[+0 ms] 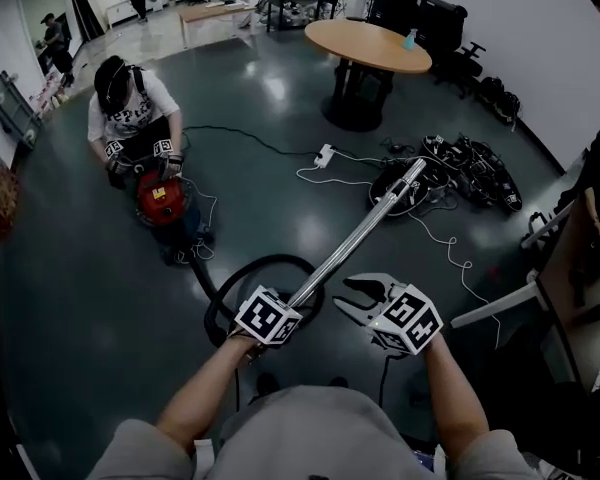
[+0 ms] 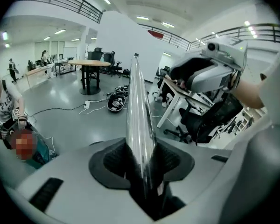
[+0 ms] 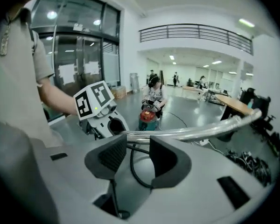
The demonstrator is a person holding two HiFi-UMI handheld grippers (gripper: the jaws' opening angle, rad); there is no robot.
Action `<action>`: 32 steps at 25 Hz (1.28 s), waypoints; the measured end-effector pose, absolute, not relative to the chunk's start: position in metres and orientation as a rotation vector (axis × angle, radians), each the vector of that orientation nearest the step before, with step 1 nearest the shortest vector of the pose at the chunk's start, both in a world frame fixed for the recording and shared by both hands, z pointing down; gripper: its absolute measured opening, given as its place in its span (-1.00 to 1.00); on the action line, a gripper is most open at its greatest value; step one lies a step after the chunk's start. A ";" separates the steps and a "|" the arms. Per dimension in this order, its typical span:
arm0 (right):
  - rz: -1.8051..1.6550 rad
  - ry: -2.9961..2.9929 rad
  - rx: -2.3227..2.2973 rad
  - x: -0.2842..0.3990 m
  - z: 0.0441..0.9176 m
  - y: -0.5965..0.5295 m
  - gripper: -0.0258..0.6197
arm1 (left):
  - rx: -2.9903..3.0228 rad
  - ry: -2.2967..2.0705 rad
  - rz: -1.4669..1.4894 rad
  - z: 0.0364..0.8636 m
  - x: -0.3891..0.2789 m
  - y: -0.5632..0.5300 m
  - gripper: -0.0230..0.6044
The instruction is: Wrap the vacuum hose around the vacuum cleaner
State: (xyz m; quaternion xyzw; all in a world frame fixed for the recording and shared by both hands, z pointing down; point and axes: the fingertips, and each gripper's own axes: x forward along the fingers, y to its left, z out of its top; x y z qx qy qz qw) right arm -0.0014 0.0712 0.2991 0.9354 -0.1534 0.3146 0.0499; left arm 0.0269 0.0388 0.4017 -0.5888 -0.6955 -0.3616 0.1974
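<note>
A long chrome vacuum wand (image 1: 365, 226) slants up over the dark floor. My left gripper (image 1: 300, 303) is shut on its lower end. In the left gripper view the wand (image 2: 139, 120) runs straight out between the pads. A black hose (image 1: 242, 273) loops on the floor from the wand's lower end toward a red vacuum cleaner (image 1: 162, 200), where a crouching person (image 1: 130, 108) has both hands on it. My right gripper (image 1: 348, 296) hangs open just right of the wand, holding nothing. In the right gripper view the wand (image 3: 200, 129) crosses just beyond the open gripper (image 3: 137, 153).
A round wooden table (image 1: 368, 46) stands at the back. A white power strip (image 1: 326, 154) with cables lies on the floor, beside a heap of black gear (image 1: 450, 173). White desk legs (image 1: 500, 303) and chairs crowd the right side.
</note>
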 end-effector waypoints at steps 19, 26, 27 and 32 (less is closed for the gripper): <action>0.784 -0.268 3.809 0.088 0.334 0.064 -0.15 | -2.043 -2.033 -1.107 0.396 0.056 0.020 -0.42; 0.882 -0.504 3.901 0.130 0.350 0.058 -0.15 | -2.111 -1.980 -1.116 0.397 0.044 0.027 -0.42; 0.886 -0.541 3.906 0.133 0.351 0.058 -0.15 | -2.114 -1.971 -1.115 0.398 0.042 0.028 -0.42; 0.893 -0.665 3.938 0.143 0.356 0.061 -0.19 | -2.130 -1.916 -1.114 0.410 0.034 0.038 -0.42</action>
